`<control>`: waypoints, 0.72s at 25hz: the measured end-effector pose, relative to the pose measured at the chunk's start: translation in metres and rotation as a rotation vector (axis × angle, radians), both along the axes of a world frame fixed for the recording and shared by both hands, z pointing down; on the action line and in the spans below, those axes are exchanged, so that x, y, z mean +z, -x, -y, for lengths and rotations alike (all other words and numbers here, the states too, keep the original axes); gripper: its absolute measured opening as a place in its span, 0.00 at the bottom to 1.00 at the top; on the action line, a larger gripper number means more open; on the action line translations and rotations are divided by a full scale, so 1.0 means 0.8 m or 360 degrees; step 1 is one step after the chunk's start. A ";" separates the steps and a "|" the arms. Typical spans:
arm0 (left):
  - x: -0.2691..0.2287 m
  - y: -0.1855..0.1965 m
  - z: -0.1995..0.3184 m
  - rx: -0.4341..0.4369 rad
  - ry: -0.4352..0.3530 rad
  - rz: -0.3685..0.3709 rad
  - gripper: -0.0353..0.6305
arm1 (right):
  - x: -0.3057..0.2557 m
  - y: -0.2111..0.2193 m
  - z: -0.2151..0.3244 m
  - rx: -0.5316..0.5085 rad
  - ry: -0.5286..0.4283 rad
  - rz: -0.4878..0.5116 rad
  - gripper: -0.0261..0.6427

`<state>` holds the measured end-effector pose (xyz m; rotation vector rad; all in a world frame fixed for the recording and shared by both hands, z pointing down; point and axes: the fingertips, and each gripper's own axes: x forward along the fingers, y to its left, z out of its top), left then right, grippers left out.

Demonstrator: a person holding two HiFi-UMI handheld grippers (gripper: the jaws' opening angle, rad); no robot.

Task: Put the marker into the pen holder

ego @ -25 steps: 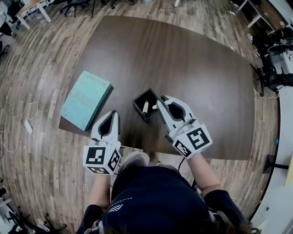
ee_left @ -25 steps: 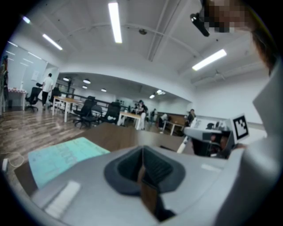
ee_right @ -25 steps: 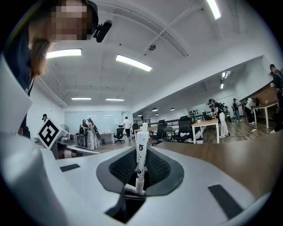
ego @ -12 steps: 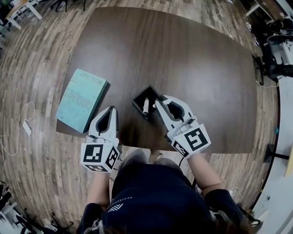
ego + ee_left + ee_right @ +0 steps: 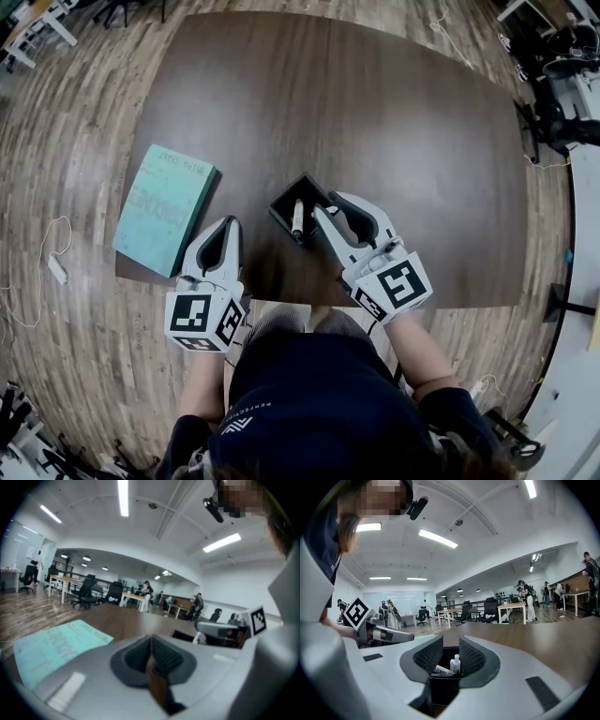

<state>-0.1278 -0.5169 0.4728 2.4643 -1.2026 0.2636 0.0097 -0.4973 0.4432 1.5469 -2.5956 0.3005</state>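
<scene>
Sitting inside pen holder (image 5: 283, 197): marker (image 5: 297, 217). Right hand-held gripper (image 5: 327, 204) at its 4 o'clock, jaws apart. Left hand-held gripper (image 5: 228, 225) closed.

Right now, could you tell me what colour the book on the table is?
The book is teal; it shows best in the head view.

Black pen holder (image 5: 282, 207) — white marker (image 5: 298, 217), teal book (image 5: 164, 208).
</scene>
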 end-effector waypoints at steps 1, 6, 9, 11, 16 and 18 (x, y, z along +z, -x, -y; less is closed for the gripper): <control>-0.001 -0.001 0.000 0.0004 -0.0002 0.0000 0.07 | -0.001 -0.001 0.000 0.0006 -0.0001 0.0001 0.17; -0.008 -0.003 -0.003 -0.0001 -0.0023 0.0009 0.07 | -0.006 -0.008 -0.004 0.0011 -0.0001 0.0005 0.18; -0.016 -0.005 -0.004 -0.0029 -0.0039 0.0009 0.07 | -0.014 -0.013 -0.005 -0.0002 -0.0010 0.0008 0.18; -0.021 -0.007 -0.007 -0.0053 -0.0050 0.0005 0.07 | -0.018 -0.018 -0.006 -0.0019 -0.0015 0.0007 0.18; -0.031 -0.005 -0.017 -0.0108 -0.0080 -0.0007 0.07 | -0.020 -0.022 -0.013 -0.0053 -0.0005 0.0014 0.18; -0.035 -0.004 -0.019 -0.0130 -0.0087 -0.0015 0.07 | -0.023 -0.022 -0.015 -0.0063 -0.0004 0.0013 0.18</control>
